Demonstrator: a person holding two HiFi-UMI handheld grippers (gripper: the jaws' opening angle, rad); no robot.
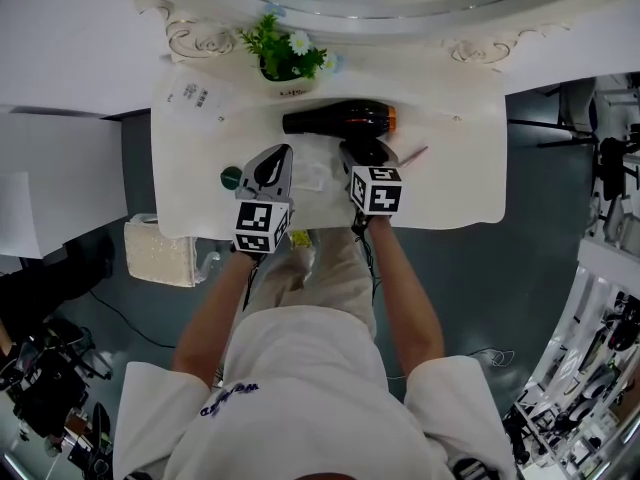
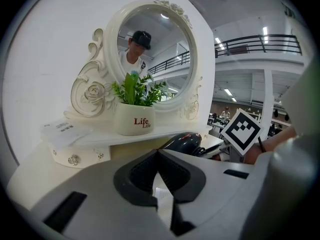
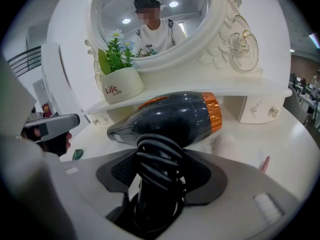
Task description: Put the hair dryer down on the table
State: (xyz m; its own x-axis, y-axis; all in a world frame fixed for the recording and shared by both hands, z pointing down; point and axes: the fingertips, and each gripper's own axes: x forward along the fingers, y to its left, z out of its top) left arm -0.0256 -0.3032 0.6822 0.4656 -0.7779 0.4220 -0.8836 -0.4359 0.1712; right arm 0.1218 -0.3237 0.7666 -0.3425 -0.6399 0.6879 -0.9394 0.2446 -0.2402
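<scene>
Black hair dryer point(image 3: 170, 116) handle clamped in right hand-held gripper point(image 3: 160, 173) at white desk point(image 1: 440, 183); left hand-held gripper point(image 2: 159, 155) closed, empty.

Grey floor point(image 1: 500, 288) surrounds the white worktop point(image 1: 450, 168); an ornate mirror point(image 2: 160, 49) stands behind, strip lights point(image 2: 220, 40) overhead.

This is a big open hall, a lab or workshop, with a corner of a bedroom staged inside it. Just ahead of my left gripper's point(image 2: 159, 153) fingers point(image 2: 137, 176) stands a white dressing table point(image 2: 30, 174) with a carved round mirror point(image 2: 165, 49) and a potted plant point(image 2: 134, 118). Far off to their right are a balcony railing point(image 2: 250, 43), strip lights point(image 2: 227, 91) and desks point(image 2: 216, 125). Below them, the grey floor point(image 1: 470, 278) carries cables point(image 1: 130, 323) and racks of gear point(image 1: 585, 408).
</scene>
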